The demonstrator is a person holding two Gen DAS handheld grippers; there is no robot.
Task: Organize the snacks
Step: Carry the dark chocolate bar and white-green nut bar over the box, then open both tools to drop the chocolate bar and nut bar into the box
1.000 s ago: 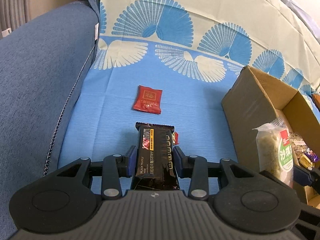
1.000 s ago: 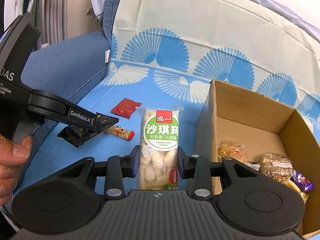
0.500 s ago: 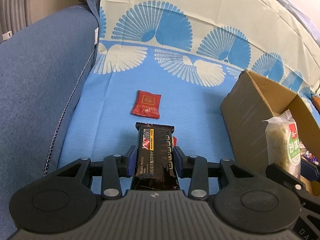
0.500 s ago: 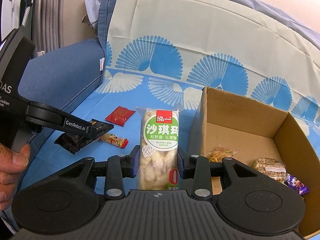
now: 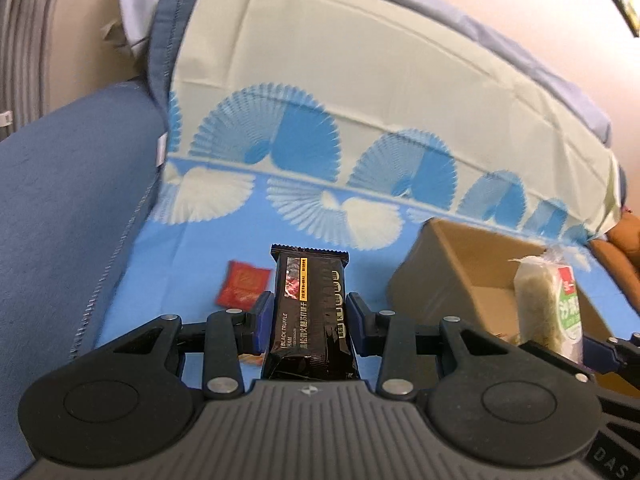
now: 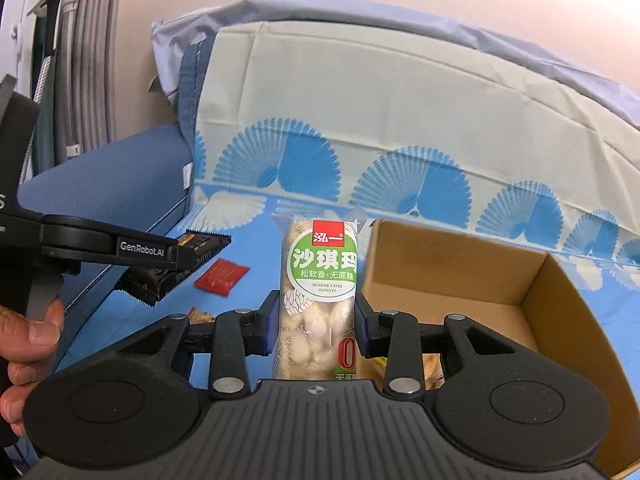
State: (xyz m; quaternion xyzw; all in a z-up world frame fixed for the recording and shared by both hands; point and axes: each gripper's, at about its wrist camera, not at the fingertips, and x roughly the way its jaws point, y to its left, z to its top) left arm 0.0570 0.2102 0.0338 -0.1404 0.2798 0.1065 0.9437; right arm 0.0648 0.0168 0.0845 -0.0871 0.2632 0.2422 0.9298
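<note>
Black truffle-ham cracker pack [image 5: 310,312]: clamped lengthwise in left gripper [image 5: 310,320], raised above blue sofa cover [image 5: 192,256]. Sachima pack [image 6: 318,300]: clamped in right gripper [image 6: 316,326], beside cardboard box [image 6: 560,300] left wall. 1 red sachet [image 5: 242,289] on cover.

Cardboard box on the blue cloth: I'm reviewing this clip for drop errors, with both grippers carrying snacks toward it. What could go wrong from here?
1. The right gripper pinches only the lower part of the tall green-label pastry pack; it may tilt or slip on release.
2. The left gripper, shut on the black cracker pack, hangs close beside it; they could collide over the cardboard box.
</note>
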